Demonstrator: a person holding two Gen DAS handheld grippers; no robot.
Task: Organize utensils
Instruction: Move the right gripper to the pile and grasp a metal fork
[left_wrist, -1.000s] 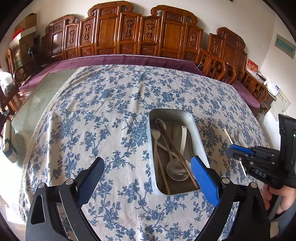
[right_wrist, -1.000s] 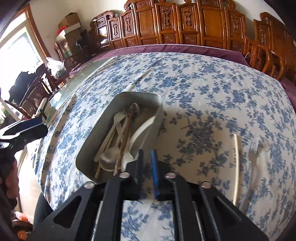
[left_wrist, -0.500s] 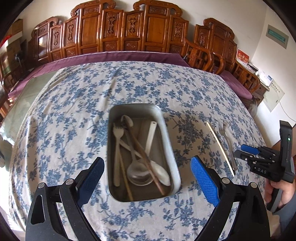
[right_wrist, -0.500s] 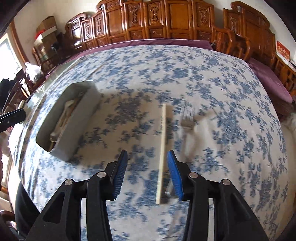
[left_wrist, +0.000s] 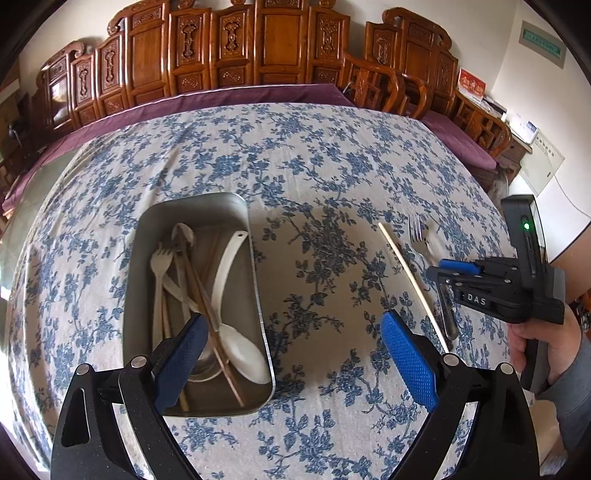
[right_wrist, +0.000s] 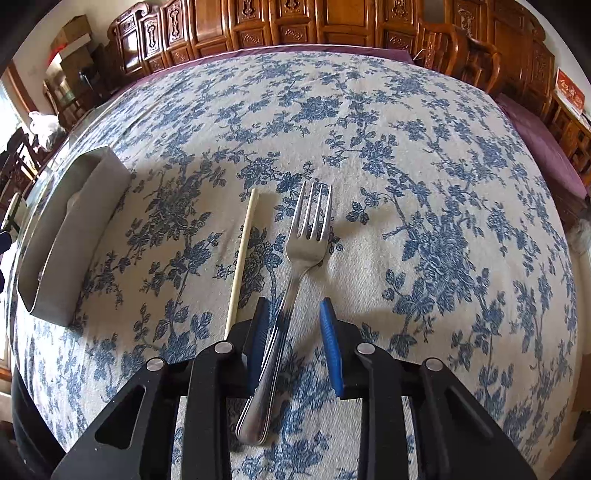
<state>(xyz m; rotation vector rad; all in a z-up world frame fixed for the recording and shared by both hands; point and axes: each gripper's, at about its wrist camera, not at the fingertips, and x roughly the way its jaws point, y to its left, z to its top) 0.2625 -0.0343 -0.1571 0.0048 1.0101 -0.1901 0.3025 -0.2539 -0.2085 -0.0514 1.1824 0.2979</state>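
1. Fork (right_wrist: 308, 236) lies flat on the flowered cloth (right_wrist: 424, 155), tines pointing away, handle running back between the right gripper's (right_wrist: 295, 347) blue pads. The jaws have just been closing and stand partly spread around the handle; the left pad looks at or near the metal, the right pad is clear of it, so nothing is pinched yet.
2. Judged by its shine, the fork is steel: stiff, fairly light, smooth and likely slippery. It sits low on soft cloth, so the pads must reach almost to the fabric to catch the thin handle.
3. The best hold seems to be across the handle's middle, near where the pads stand now, so the tine end does not tip the fork much.
4. A pale chopstick (right_wrist: 242, 254) lies just beside the fork on its left, roughly parallel, its near end hidden behind the left finger. A pad could nudge or catch it.
5. The metal tray (left_wrist: 255, 280) sits well to the left, already holding spoons, a white fork and chopsticks in a loose heap.
6. The left gripper (left_wrist: 295, 363) hovers with fingers wide apart and empty, one pad over the tray's near end, the other over cloth.
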